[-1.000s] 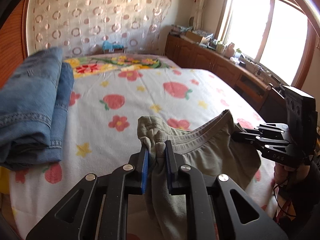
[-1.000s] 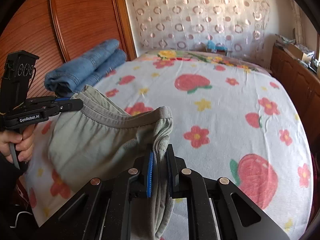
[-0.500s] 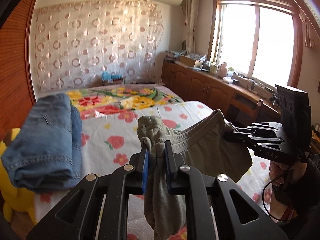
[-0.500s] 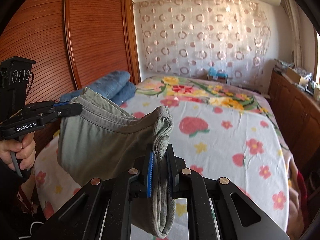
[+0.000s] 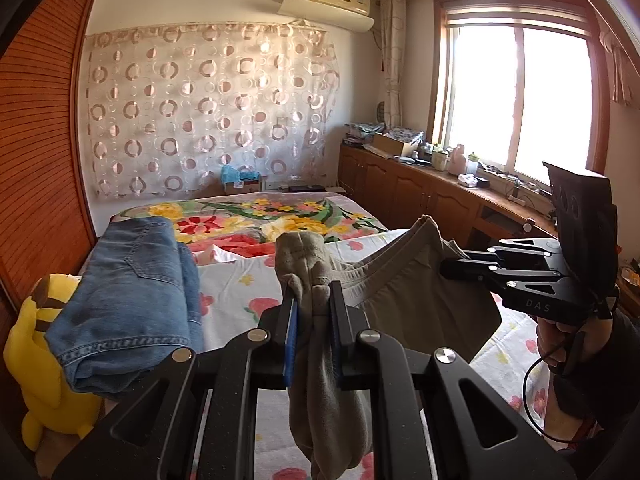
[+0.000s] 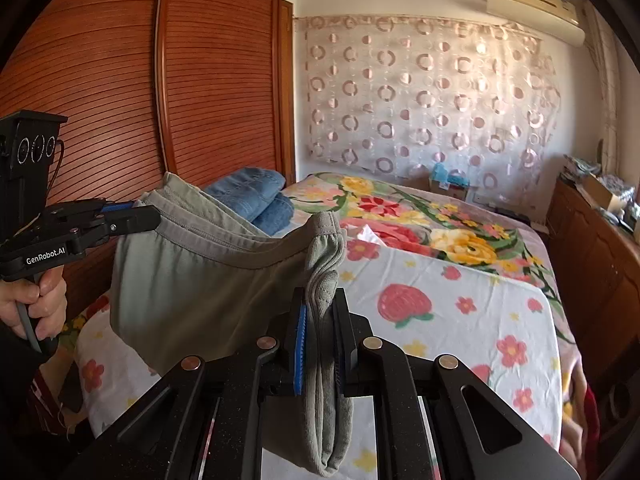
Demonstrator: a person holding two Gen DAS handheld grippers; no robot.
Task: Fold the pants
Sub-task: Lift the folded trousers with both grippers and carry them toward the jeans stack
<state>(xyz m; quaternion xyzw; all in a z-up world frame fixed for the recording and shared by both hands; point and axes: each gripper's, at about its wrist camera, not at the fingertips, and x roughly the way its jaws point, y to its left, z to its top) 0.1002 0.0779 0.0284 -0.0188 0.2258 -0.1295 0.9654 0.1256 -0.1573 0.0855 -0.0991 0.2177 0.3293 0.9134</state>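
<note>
Grey-green pants [image 5: 416,304] hang in the air over the bed, stretched by the waistband between both grippers. My left gripper [image 5: 313,300] is shut on one bunched end of the waistband; cloth droops below its jaws. In the right wrist view my right gripper [image 6: 320,308] is shut on the other end of the pants [image 6: 192,280], with the left gripper [image 6: 132,218] seen at the far left, held by a hand. The right gripper [image 5: 452,268] shows at the right of the left wrist view. The legs hang down out of sight.
The bed has a flowered sheet [image 6: 460,304]. Folded blue jeans [image 5: 128,296] lie at its left side by the wooden wardrobe [image 6: 120,100], beside a yellow plush toy [image 5: 36,360]. Wooden cabinets [image 5: 420,200] with clutter run under the window at the right.
Both grippers have risen with the pants, lifting the cloth off the bed. The views tilted upward, now showing the curtain wall and air conditioner.
</note>
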